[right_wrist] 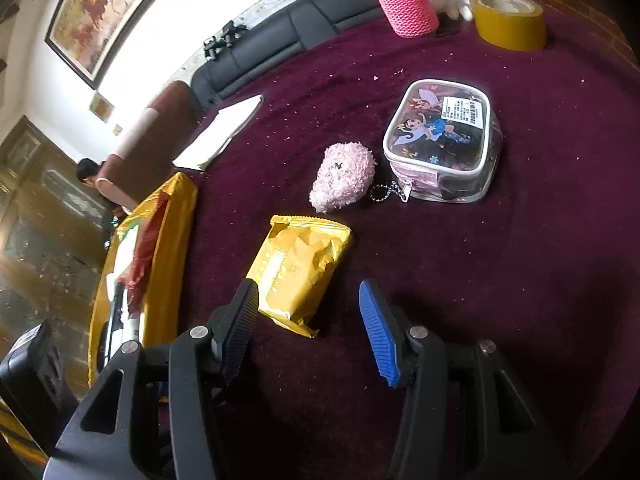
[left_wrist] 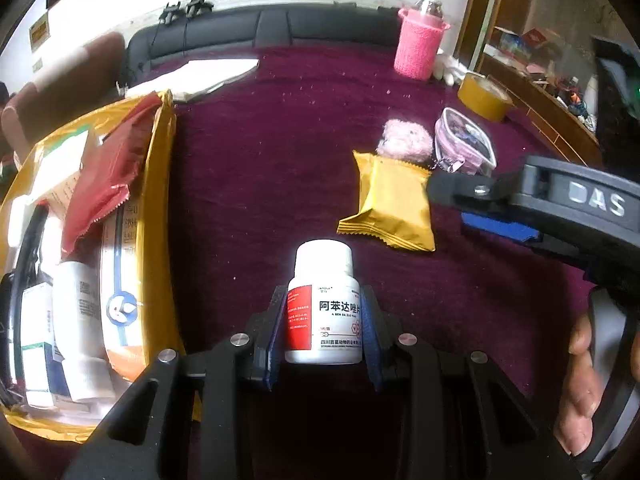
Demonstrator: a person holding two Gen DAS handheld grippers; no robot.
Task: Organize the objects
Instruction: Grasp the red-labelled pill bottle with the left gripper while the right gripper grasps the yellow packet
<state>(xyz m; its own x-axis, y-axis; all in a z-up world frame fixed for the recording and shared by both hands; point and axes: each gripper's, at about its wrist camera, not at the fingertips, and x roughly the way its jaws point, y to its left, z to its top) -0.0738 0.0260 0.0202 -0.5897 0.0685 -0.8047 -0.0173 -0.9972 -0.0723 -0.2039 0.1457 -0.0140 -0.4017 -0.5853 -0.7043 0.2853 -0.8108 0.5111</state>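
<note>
Left gripper [left_wrist: 325,320] clamps white pill bottle [left_wrist: 325,304] upright betw its pads, over maroon tablecloth [left_wrist: 260,168], just R of yellow bag [left_wrist: 160,208] w/ boxes inside. Gold snack packet [right_wrist: 298,268] lies mid-table; right gripper [right_wrist: 308,316] hangs above its near end, jaws apart, nothing held.

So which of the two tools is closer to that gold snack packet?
Right. The right tool hangs just in front of the packet, its open fingers almost over the near end. The left tool is further back, clamped on a white bottle.
</note>
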